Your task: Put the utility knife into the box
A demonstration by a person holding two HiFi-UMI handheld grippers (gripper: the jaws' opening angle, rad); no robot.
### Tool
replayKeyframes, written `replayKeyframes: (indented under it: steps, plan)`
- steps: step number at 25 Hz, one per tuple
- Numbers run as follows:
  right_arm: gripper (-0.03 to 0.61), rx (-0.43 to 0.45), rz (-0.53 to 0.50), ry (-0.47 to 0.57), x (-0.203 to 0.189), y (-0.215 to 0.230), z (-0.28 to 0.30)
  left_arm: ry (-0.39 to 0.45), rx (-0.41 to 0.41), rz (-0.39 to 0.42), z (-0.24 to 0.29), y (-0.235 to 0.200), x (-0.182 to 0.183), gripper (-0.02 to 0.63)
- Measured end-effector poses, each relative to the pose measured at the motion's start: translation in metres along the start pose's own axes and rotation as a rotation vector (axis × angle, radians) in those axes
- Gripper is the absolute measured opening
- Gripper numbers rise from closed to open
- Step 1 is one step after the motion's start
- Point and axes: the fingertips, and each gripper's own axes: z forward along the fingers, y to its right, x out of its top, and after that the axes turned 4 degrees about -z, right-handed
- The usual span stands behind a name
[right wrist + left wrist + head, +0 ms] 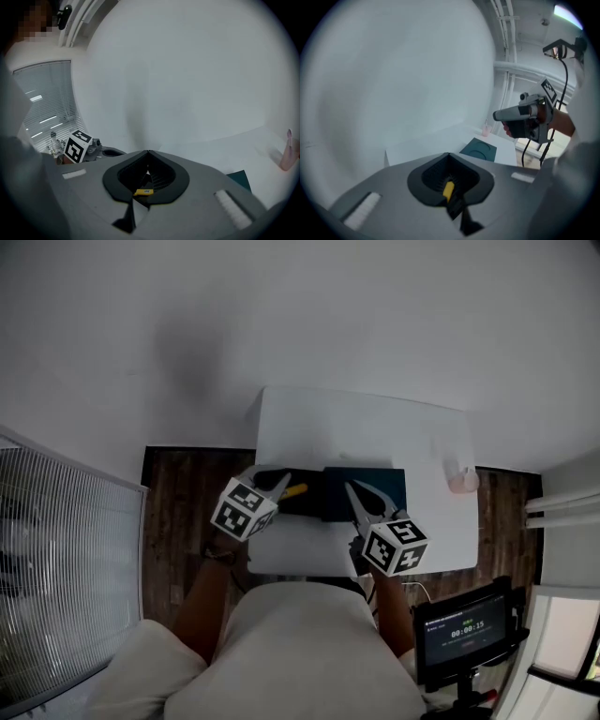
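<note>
The utility knife (295,490), yellow and black, sits at the tips of my left gripper (286,482) over the near middle of the white table (375,427). In the left gripper view the jaws meet at the tip (449,154), shut on the knife (448,190). The dark teal box (375,486) lies just to the right of it, and it also shows as the flat teal box (480,150) in the left gripper view. My right gripper (349,486) hovers over the box's near edge with its jaws together (148,152). A small yellow bit shows in their hollow; I cannot tell what it is.
A dark flat shape (305,507) lies left of the box under the knife. A pink cup (461,481) stands at the table's right edge. A screen on a stand (464,632) is at the lower right, slatted blinds (66,549) at the left.
</note>
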Motion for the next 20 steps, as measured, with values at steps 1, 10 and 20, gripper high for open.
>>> replayKeyframes:
  steps: [1,10,20]
  plan:
    - [0.002,-0.002,-0.005,0.004,0.002,0.001,0.0,0.023,0.008,0.005,-0.003,0.001,0.006,-0.002]
    - [0.002,-0.042,-0.134,0.092,0.043,-0.002,-0.011,0.231,0.084,0.024,-0.046,0.007,0.068,-0.002]
    - [0.0,-0.054,-0.263,0.166,0.087,-0.016,-0.022,0.286,0.117,0.099,-0.072,0.013,0.098,-0.002]
